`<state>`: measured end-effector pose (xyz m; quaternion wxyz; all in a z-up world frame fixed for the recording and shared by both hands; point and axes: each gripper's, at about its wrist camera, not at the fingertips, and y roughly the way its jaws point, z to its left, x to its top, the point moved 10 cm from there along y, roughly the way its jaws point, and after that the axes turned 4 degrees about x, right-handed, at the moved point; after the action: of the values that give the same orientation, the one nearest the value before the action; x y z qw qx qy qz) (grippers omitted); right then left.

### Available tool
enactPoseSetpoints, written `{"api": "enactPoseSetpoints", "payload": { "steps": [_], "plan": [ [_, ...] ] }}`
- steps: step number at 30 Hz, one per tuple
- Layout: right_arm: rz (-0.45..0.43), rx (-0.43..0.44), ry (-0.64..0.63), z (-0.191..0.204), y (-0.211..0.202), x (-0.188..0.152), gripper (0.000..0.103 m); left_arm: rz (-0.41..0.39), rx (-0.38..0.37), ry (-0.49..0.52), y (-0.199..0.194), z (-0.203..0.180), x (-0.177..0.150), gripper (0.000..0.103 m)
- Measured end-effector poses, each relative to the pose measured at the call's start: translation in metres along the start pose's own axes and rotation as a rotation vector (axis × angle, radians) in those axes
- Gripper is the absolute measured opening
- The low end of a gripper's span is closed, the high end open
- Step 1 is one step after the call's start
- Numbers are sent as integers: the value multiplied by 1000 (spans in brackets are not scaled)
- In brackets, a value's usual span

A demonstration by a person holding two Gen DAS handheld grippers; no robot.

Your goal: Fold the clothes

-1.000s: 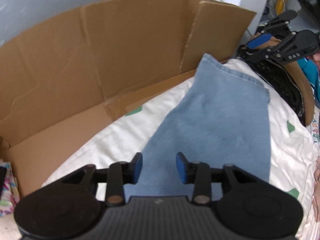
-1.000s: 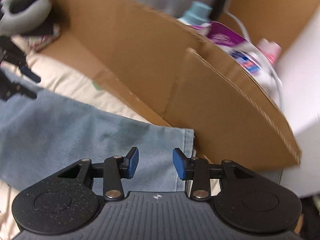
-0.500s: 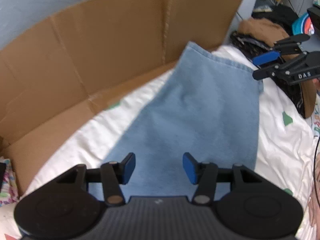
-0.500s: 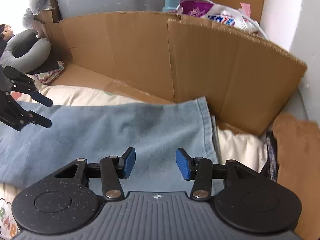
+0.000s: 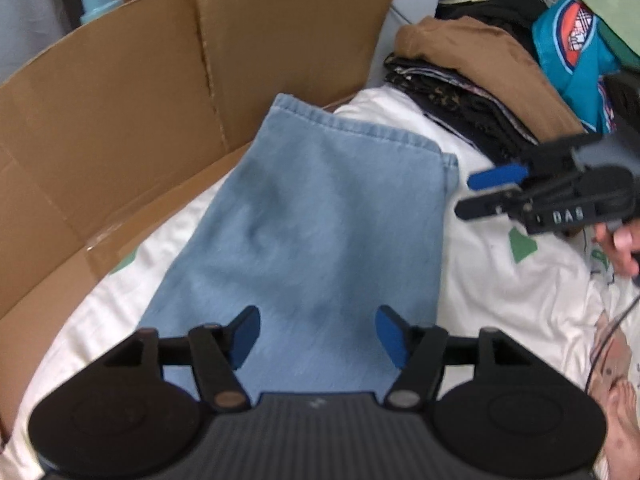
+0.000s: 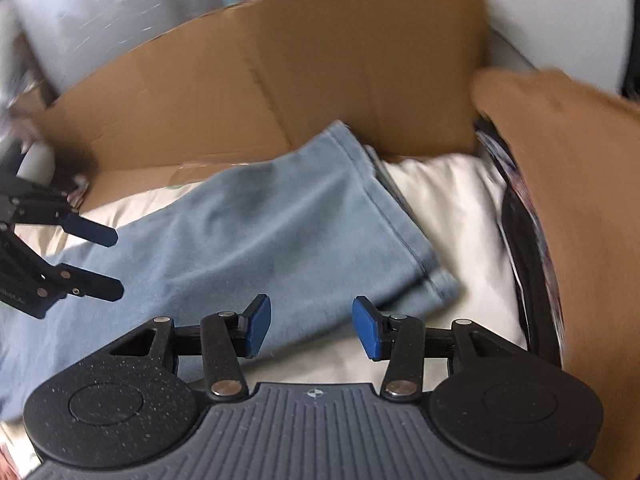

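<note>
A folded pair of light blue denim jeans (image 5: 320, 216) is lying flat on a white patterned bed sheet (image 5: 500, 288), its hemmed end reaching the flattened brown cardboard sheet (image 5: 120, 112) standing behind it. The left gripper (image 5: 318, 334) is hovering over the near end of the jeans, its blue-padded jaws having just been opening, spread wide with nothing clamped between them. The right gripper (image 6: 311, 326) is hanging over the jeans' hem corner with jaws apart and empty, and a stack of folded dark and brown clothes (image 5: 472, 76) is sitting just beside the jeans.
</note>
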<state>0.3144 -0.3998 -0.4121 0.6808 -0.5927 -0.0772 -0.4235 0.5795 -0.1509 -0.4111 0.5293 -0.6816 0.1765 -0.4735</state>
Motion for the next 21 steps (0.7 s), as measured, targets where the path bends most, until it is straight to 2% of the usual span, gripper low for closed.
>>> {"api": "enactPoseSetpoints", "payload": {
  "steps": [4,12,17,21],
  "plan": [
    [-35,13,65,-11,-3,-7,52,-5,-28,-22,14,-17,2,67],
    [-54,46,198,-26,10,-11,52,2,-49,28,31,-47,0,67],
    [-92,56,272,-38,14,-3,52,-2,-55,71,41,-62,-2,67],
    [-81,33,346,-50,27,0,52,19,-60,82,53,-74,-9,68]
  ]
}}
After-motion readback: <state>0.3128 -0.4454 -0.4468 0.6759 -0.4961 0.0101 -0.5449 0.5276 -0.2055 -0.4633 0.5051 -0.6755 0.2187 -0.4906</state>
